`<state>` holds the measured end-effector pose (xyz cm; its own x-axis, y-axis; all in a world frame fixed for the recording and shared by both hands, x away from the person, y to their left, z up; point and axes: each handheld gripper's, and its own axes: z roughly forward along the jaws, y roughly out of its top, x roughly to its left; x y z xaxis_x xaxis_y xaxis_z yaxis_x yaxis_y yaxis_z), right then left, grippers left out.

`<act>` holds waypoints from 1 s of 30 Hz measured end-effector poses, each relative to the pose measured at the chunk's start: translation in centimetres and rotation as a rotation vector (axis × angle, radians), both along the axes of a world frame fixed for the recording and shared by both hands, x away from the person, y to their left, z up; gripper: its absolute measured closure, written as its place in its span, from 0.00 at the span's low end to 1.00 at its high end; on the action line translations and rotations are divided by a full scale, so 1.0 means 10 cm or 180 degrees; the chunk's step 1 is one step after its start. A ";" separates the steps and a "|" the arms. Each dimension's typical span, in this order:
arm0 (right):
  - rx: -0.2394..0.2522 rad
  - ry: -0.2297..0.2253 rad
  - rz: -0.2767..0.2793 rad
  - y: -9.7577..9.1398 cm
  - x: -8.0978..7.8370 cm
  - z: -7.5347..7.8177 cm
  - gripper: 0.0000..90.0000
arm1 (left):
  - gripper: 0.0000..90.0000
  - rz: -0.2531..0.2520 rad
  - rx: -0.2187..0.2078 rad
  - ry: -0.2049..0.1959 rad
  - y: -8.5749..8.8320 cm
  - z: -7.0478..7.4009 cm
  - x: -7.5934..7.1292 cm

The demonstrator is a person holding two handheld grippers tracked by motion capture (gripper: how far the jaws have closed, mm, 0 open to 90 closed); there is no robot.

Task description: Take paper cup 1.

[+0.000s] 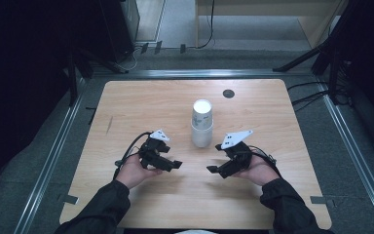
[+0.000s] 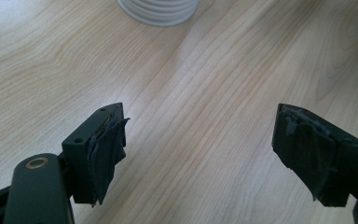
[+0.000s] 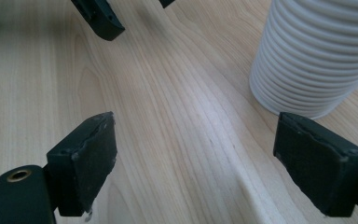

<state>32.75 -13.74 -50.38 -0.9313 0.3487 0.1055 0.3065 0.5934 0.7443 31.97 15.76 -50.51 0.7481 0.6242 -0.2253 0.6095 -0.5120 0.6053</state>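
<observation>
Nearest the person, the left gripper [image 1: 175,165] and right gripper [image 1: 213,169] hover with jaws spread wide, holding nothing; just beyond and between them stands the upright stack of white ribbed paper cups [image 1: 202,123]. Best approach level, bracketing its sides squarely. Pale wooden bench [image 1: 126,102], grey floor and dark stands beyond

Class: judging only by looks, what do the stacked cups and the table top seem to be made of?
Stacked cups: probably paper or thin plastic; matte white, with many nested rims showing as ridges.
Table top: wood or wood-look laminate; pale, with long grain lines and a smooth, slightly glossy surface.
</observation>
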 end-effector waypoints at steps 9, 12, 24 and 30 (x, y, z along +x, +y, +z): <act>0.0108 0.0105 -0.0031 -0.06 0.01 0.07 0.24 | 0.33 -0.0007 -0.0134 -0.0068 0.03 0.04 -0.01; 0.0118 0.0149 -0.0064 -0.08 0.02 0.09 0.27 | 0.32 -0.0077 -0.0033 -0.0082 0.02 0.04 -0.01; 0.0020 0.0245 -0.0208 -0.14 0.02 0.07 0.36 | 0.31 -0.0079 -0.0053 -0.0069 0.05 0.06 -0.03; -0.0031 0.0181 -0.0197 -0.17 0.01 0.11 0.36 | 0.31 -0.0088 -0.0131 0.0032 0.08 0.07 -0.06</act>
